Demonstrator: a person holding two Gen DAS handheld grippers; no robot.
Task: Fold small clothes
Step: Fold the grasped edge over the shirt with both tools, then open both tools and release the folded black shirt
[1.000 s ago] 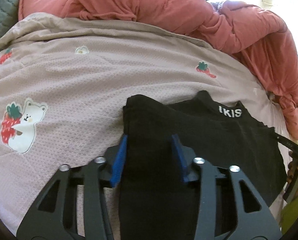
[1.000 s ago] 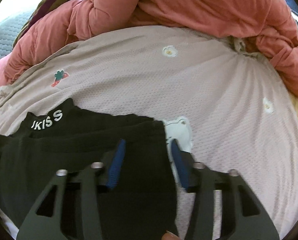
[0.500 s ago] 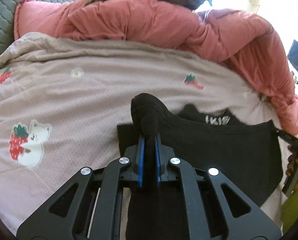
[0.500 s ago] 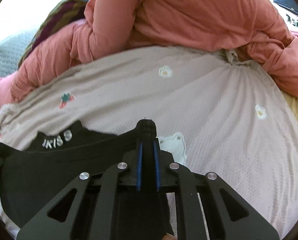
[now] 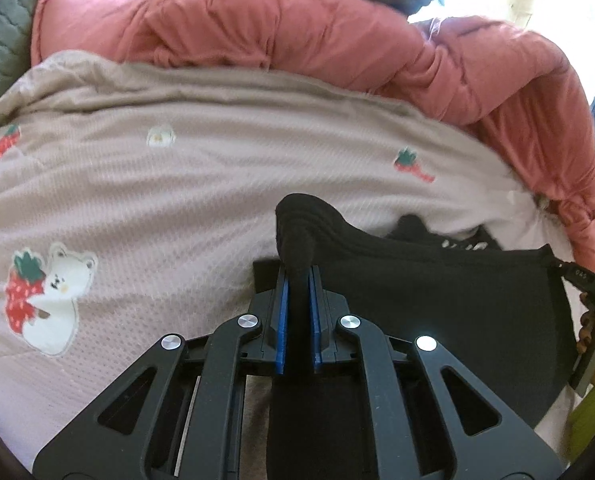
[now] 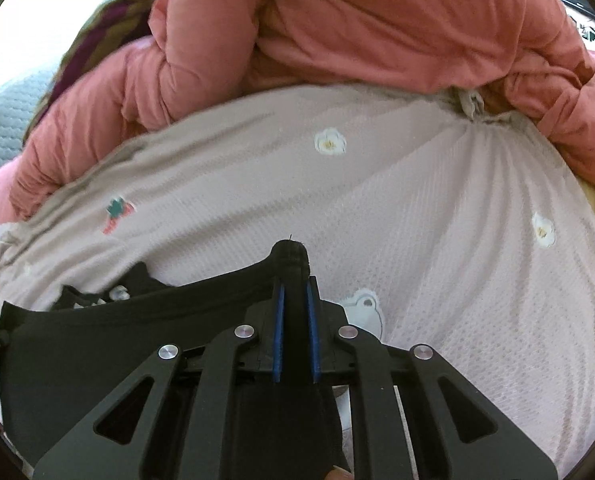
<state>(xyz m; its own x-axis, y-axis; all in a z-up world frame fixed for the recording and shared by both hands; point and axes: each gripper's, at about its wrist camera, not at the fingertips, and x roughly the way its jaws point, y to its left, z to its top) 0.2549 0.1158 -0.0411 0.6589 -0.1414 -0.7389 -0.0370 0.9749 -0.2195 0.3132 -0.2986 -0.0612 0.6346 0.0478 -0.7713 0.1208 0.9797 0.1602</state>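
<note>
Black garment [image 5: 437, 296] (taut), both claws pinching

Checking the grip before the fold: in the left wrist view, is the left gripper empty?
No: the left gripper is shut on a bunched edge of the black garment, which bulges out past its blue pads.

Beige bear-and-strawberry blanket [image 5: 177, 200], rumpled pink duvet [image 5: 297, 32], grey quilted mattress [image 5: 1, 40]
</note>
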